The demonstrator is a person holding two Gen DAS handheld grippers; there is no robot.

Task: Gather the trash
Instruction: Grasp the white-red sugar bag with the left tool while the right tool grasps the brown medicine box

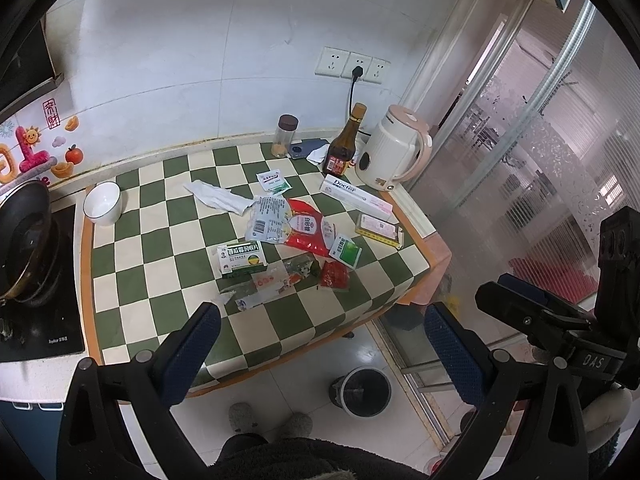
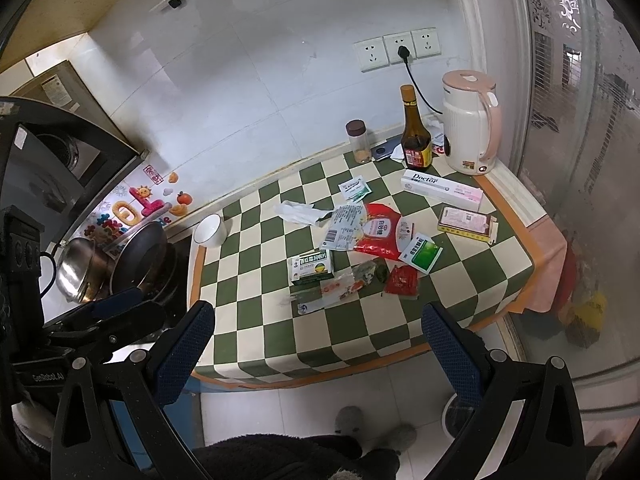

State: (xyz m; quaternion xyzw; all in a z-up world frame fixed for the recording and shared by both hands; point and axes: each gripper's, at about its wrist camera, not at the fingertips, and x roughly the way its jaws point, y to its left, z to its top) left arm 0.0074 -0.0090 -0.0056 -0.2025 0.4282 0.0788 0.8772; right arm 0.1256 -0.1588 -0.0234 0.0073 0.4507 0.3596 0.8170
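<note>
Trash lies scattered on the green-and-cream checked table (image 1: 160,240) (image 2: 248,320): a green-and-white medicine box (image 1: 242,258) (image 2: 312,266), a red-and-white bag (image 1: 308,228) (image 2: 378,232), a small red sachet (image 1: 334,276) (image 2: 402,280), a clear torn wrapper (image 1: 264,288) (image 2: 332,292), a crumpled tissue (image 1: 218,196) (image 2: 300,212), a white "Doctor" box (image 1: 354,194) (image 2: 440,188) and a yellow-edged box (image 1: 378,230) (image 2: 466,222). A trash bin (image 1: 366,392) (image 2: 456,412) stands on the floor below the table. My left gripper (image 1: 322,344) and right gripper (image 2: 318,342) are both open and empty, held above the table's near edge.
A white bowl (image 1: 103,202) (image 2: 210,229) sits at the table's left. A dark sauce bottle (image 1: 344,144) (image 2: 415,136), a jar (image 1: 286,136) (image 2: 359,140) and a pink-white kettle (image 1: 394,148) (image 2: 472,120) stand at the back. A stove with a pan (image 1: 24,240) (image 2: 140,260) is left. Glass door right.
</note>
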